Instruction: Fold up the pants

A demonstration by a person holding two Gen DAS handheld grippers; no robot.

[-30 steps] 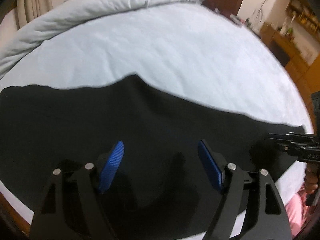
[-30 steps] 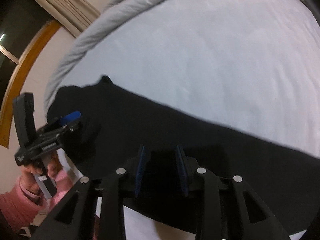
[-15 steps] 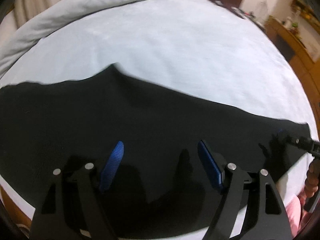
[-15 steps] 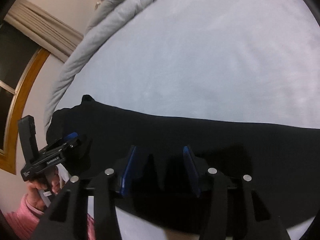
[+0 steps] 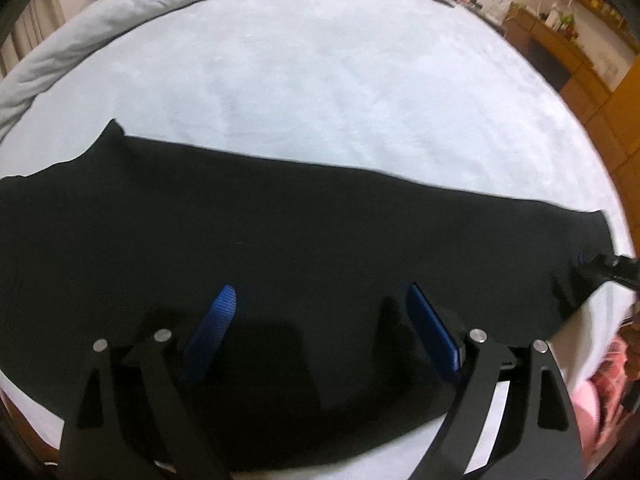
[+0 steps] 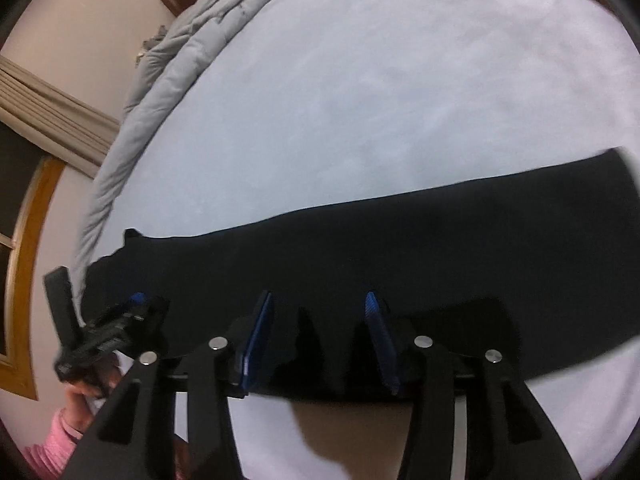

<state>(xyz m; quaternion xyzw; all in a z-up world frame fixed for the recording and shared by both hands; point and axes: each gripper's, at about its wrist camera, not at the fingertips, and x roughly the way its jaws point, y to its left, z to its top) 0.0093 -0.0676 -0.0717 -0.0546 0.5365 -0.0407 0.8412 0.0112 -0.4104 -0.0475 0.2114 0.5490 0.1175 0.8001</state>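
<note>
Black pants (image 5: pixel 300 248) lie flat as a long band across the near side of a pale blue bed (image 5: pixel 320 92). They also show in the right wrist view (image 6: pixel 400 248). My left gripper (image 5: pixel 320 300) is open and empty, hovering just above the middle of the pants. My right gripper (image 6: pixel 318 304) is open and empty above the near edge of the pants. The right gripper shows at the far right of the left wrist view (image 5: pixel 600 270), by the leg end. The left gripper shows at the left of the right wrist view (image 6: pixel 120 320).
A rolled grey duvet (image 5: pixel 120 28) lies along the far edge of the bed, seen also in the right wrist view (image 6: pixel 168 76). Wooden furniture (image 5: pixel 580 52) stands beyond the bed at the right. A curtain and window frame (image 6: pixel 36 216) are at the left.
The right gripper's fingers have opened wider. Both grippers have shifted over the pants, which now lie straighter and flatter. The crotch point sits farther left in the left wrist view.
</note>
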